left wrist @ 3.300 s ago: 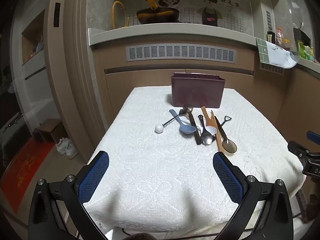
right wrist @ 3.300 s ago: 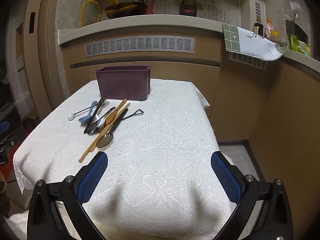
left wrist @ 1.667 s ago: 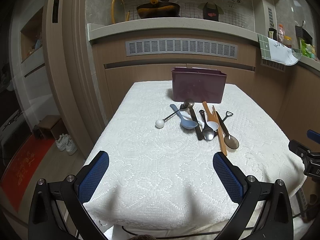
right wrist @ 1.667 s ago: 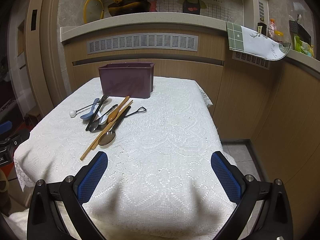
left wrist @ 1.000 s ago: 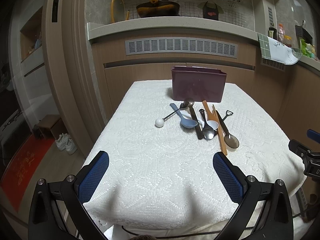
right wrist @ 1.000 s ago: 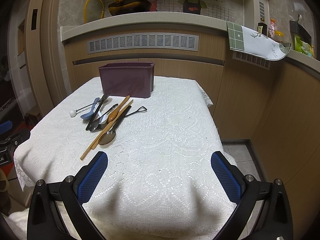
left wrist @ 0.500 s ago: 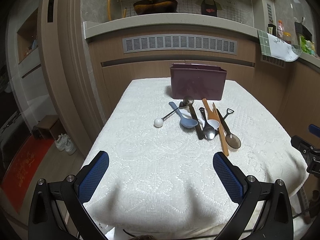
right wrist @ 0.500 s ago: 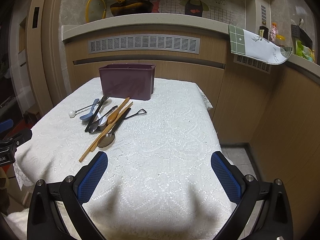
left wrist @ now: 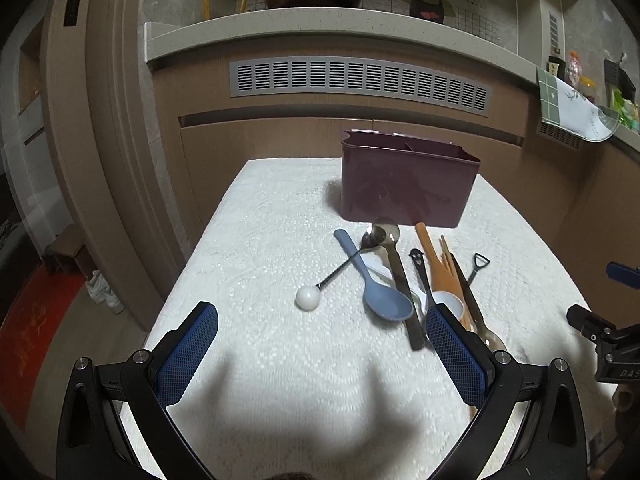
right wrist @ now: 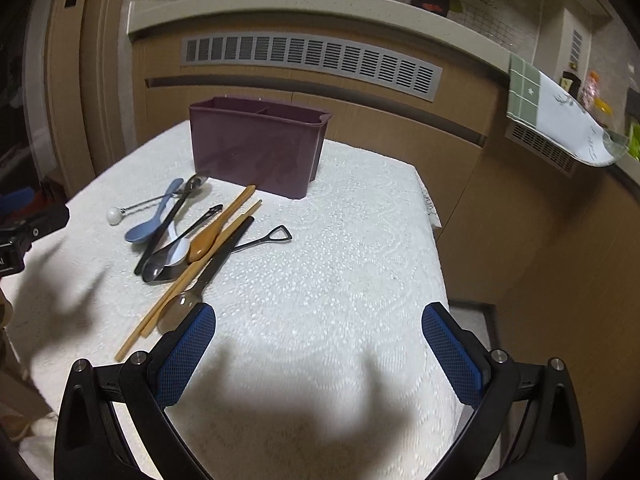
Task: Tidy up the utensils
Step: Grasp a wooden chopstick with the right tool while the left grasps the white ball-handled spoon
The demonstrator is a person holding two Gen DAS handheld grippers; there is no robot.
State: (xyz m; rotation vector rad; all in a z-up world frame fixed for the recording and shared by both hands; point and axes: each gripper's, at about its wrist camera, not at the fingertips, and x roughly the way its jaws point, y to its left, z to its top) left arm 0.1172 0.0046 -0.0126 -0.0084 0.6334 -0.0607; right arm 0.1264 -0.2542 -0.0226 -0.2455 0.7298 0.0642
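Note:
A pile of utensils lies on the white lace tablecloth (left wrist: 260, 272) in front of a dark purple divided holder (left wrist: 408, 184) (right wrist: 256, 152). The pile includes a blue spoon (left wrist: 384, 300) (right wrist: 150, 222), a thin spoon with a white ball end (left wrist: 308, 298) (right wrist: 115, 215), a wooden spoon (right wrist: 218, 228), wooden chopsticks (right wrist: 188, 276), metal spoons and a shovel-handled spoon (right wrist: 266, 240). My left gripper (left wrist: 320, 356) is open just short of the pile. My right gripper (right wrist: 318, 356) is open, its left finger beside the chopsticks. Neither holds anything.
A wooden cabinet front with a grey vent (left wrist: 360, 78) rises behind the table under a counter ledge. A green-and-white cloth (right wrist: 560, 116) hangs off the counter at right. The table's right edge (right wrist: 436, 240) drops to the floor. A red mat (left wrist: 24, 344) lies at left.
Both grippers have moved forward over the table toward the utensil pile, which now looks larger and closer. Both stay open. No utensil has moved.

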